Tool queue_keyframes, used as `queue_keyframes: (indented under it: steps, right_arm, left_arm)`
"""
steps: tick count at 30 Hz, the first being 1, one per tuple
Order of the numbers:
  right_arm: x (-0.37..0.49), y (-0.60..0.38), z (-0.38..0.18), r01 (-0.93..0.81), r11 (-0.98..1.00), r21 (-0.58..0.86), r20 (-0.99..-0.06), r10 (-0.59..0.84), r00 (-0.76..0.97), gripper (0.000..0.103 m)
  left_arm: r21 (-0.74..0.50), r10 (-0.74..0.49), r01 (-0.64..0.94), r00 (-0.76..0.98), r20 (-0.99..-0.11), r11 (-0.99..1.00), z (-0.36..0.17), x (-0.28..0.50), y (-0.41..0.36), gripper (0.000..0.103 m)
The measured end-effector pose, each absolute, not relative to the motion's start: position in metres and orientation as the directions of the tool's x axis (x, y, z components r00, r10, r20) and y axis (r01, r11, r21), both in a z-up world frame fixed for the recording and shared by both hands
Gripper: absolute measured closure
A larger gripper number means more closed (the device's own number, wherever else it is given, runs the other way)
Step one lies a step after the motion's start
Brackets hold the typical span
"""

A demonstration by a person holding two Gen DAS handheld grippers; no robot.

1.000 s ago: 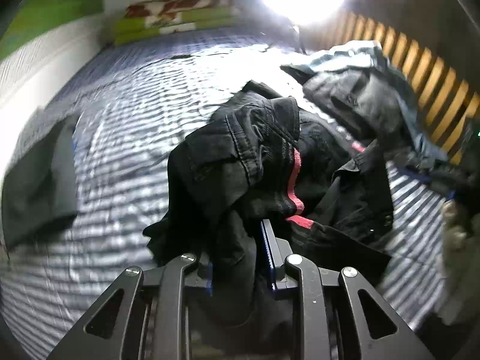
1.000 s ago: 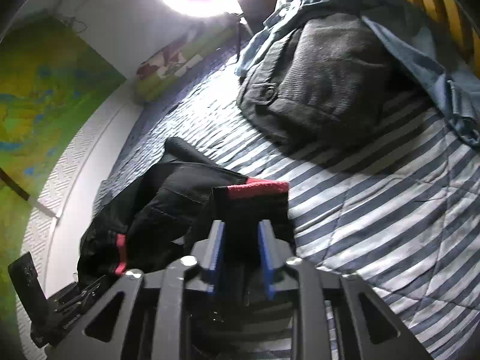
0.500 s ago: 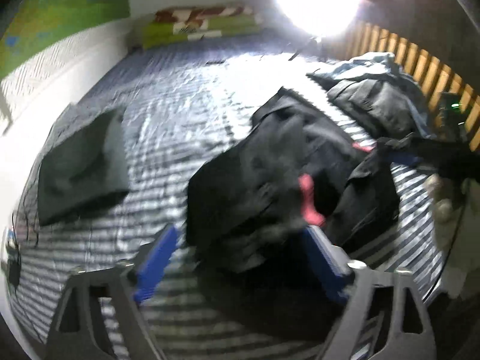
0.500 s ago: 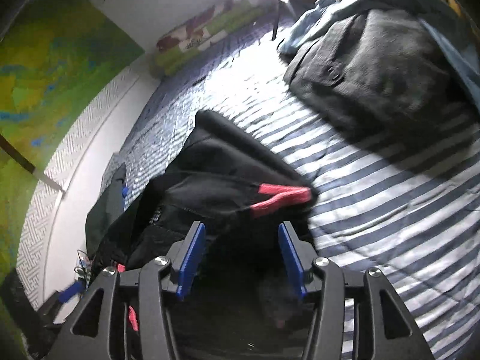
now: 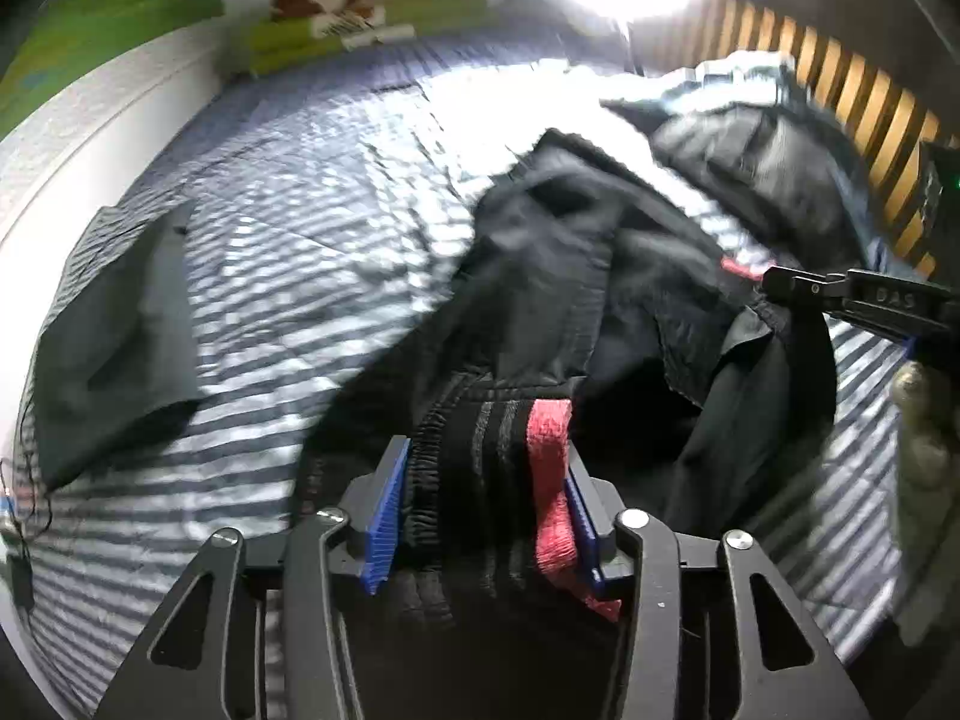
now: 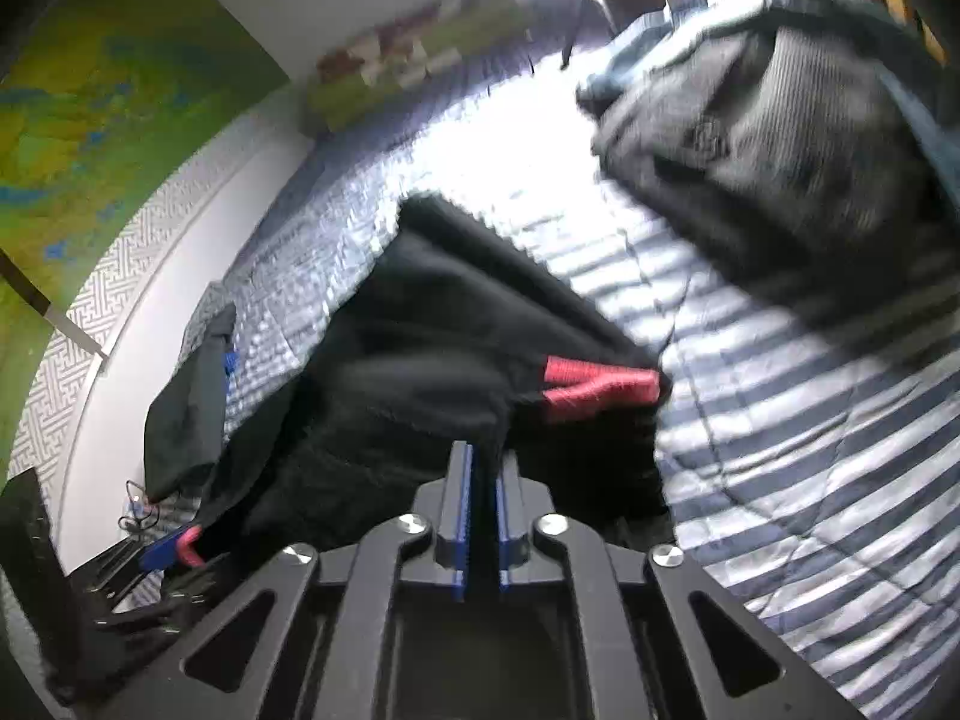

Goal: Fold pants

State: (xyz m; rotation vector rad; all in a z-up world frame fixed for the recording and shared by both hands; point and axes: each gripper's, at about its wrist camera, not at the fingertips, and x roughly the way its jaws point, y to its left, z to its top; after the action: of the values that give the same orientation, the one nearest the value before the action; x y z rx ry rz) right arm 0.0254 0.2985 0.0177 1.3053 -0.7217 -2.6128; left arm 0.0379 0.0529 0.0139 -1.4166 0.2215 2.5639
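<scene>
On the striped bed (image 5: 312, 222), past a folded dark garment (image 5: 114, 324), my left gripper (image 5: 480, 516), which had sprung wide a moment before, was closing its jaws around the black pants' (image 5: 576, 276) red-striped waistband. My right gripper (image 6: 485, 516) had just pinched nearly shut on their other edge, so I judged both ends regripped for spreading.

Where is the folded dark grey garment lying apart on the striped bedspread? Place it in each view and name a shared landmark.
Left wrist view: folded dark grey garment, far left, on the striped bedspread.
Right wrist view: lower left, beside the white wall.
Shared landmark: green patterned pillow at the bed's far end.
</scene>
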Motion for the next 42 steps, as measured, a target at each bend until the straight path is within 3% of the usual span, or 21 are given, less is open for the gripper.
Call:
queue_keyframes:
  steps: [5, 8, 9, 10, 11, 16, 20, 22, 24, 26, 29, 31, 33, 37, 42]
  right_arm:
    - [0.039, 0.270, 0.085, 0.020, -0.897, 0.441, -0.606, -0.314, -0.730, 0.100]
    - [0.033, 0.221, 0.134, 0.131, -0.919, 0.373, -0.562, -0.336, -0.755, 0.100]
    - [0.031, 0.207, 0.144, 0.160, -0.920, 0.357, -0.554, -0.346, -0.757, 0.100]
    - [0.027, 0.184, 0.159, 0.202, -0.923, 0.329, -0.544, -0.359, -0.758, 0.100]
    - [0.024, 0.154, 0.175, 0.254, -0.921, 0.294, -0.531, -0.379, -0.758, 0.100]
    - [0.018, 0.004, 0.214, 0.500, -0.842, 0.201, -0.493, -0.528, -0.691, 0.100]
    - [0.000, -0.143, 0.188, 0.693, -0.690, 0.207, -0.599, -0.650, -0.468, 0.099]
    - [0.004, -0.191, 0.174, 0.708, -0.700, 0.098, -0.648, -0.585, -0.488, 0.092]
    - [0.007, -0.202, 0.171, 0.729, -0.678, 0.098, -0.652, -0.597, -0.467, 0.068]
    - [0.008, -0.186, 0.174, 0.740, -0.655, 0.151, -0.629, -0.641, -0.439, 0.063]
    - [0.005, -0.132, 0.178, 0.698, -0.681, 0.221, -0.597, -0.660, -0.455, 0.061]
    - [-0.002, -0.082, 0.173, 0.641, -0.714, 0.282, -0.584, -0.658, -0.475, 0.055]
    - [-0.009, -0.020, 0.156, 0.541, -0.782, 0.309, -0.592, -0.604, -0.534, 0.054]
    - [-0.025, 0.105, 0.095, 0.286, -0.919, 0.270, -0.690, -0.392, -0.608, 0.052]
    - [-0.037, 0.187, 0.036, 0.122, -0.909, 0.397, -0.728, -0.394, -0.562, 0.052]
  left_arm:
    - [-0.080, 0.156, -0.151, -0.596, -0.787, -0.985, 0.061, 0.082, -0.019, 0.062]
    - [-0.179, 0.159, -0.033, -0.637, -0.754, -0.983, 0.077, 0.107, -0.079, 0.071]
    - [-0.208, 0.159, -0.001, -0.646, -0.747, -0.978, 0.079, 0.114, -0.096, 0.076]
    - [-0.240, 0.157, 0.038, -0.659, -0.735, -0.970, 0.082, 0.125, -0.116, 0.095]
    - [-0.266, 0.143, 0.085, -0.671, -0.728, -0.960, 0.083, 0.136, -0.139, 0.098]
    - [-0.312, 0.066, 0.262, -0.659, -0.749, -0.913, 0.064, 0.181, -0.225, 0.098]
    - [-0.278, -0.037, 0.400, -0.624, -0.781, -0.873, 0.044, 0.207, -0.268, 0.099]
    - [-0.278, -0.049, 0.430, -0.610, -0.791, -0.859, 0.041, 0.215, -0.282, 0.098]
    - [-0.275, -0.059, 0.442, -0.607, -0.793, -0.854, 0.041, 0.219, -0.286, 0.098]
    - [-0.247, -0.092, 0.445, -0.613, -0.785, -0.861, 0.047, 0.219, -0.282, 0.097]
    - [-0.257, -0.053, 0.386, -0.634, -0.771, -0.886, 0.055, 0.209, -0.261, 0.080]
    - [-0.245, -0.008, 0.306, -0.640, -0.768, -0.920, 0.058, 0.191, -0.234, 0.041]
    - [-0.225, 0.022, 0.234, -0.646, -0.763, -0.946, 0.060, 0.178, -0.206, 0.025]
    - [-0.168, 0.092, 0.070, -0.604, -0.791, -0.983, 0.055, 0.131, -0.130, 0.021]
    - [-0.077, 0.106, -0.075, -0.576, -0.811, -0.994, 0.040, 0.069, -0.039, 0.016]
